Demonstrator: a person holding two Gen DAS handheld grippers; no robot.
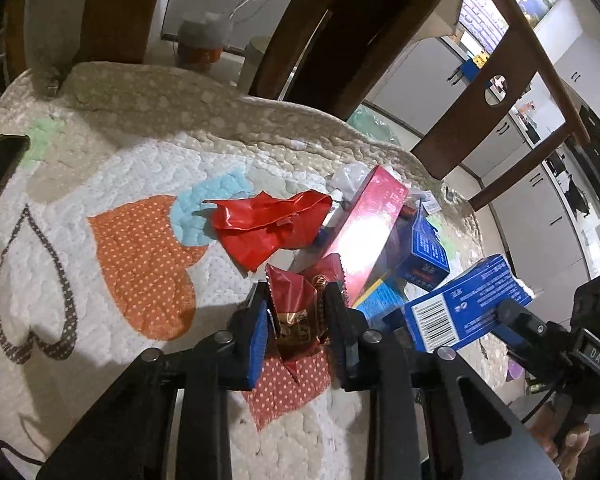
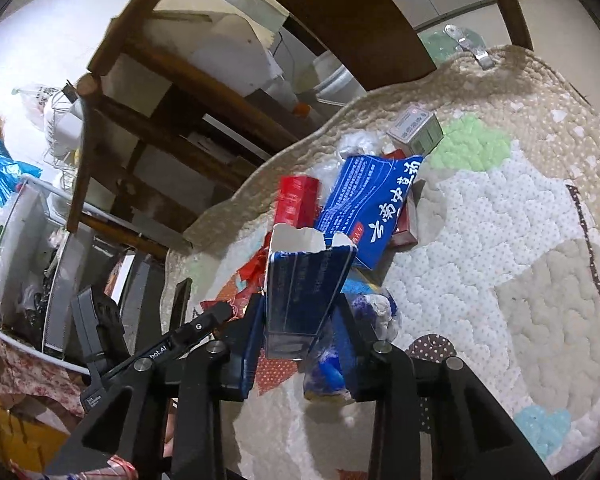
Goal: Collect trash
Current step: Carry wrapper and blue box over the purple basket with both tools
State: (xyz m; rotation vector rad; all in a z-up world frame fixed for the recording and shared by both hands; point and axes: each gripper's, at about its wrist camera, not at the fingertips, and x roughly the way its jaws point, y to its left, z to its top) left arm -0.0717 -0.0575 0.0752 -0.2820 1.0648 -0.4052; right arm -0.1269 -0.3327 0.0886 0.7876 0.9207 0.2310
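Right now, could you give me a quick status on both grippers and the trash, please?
Left gripper shut on dark red wrapper. Right gripper shut on torn blue carton. More boxes piled on quilt.

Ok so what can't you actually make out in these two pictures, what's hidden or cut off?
- Left wrist view: the long red box has its print washed out by glare.
- Left wrist view: the wrapper in the left hand-held gripper has its lower part hidden by the fingers.
- Right wrist view: the torn blue box in the right hand-held gripper has blurred print.
- Right wrist view: the small grey box label is too small to read.
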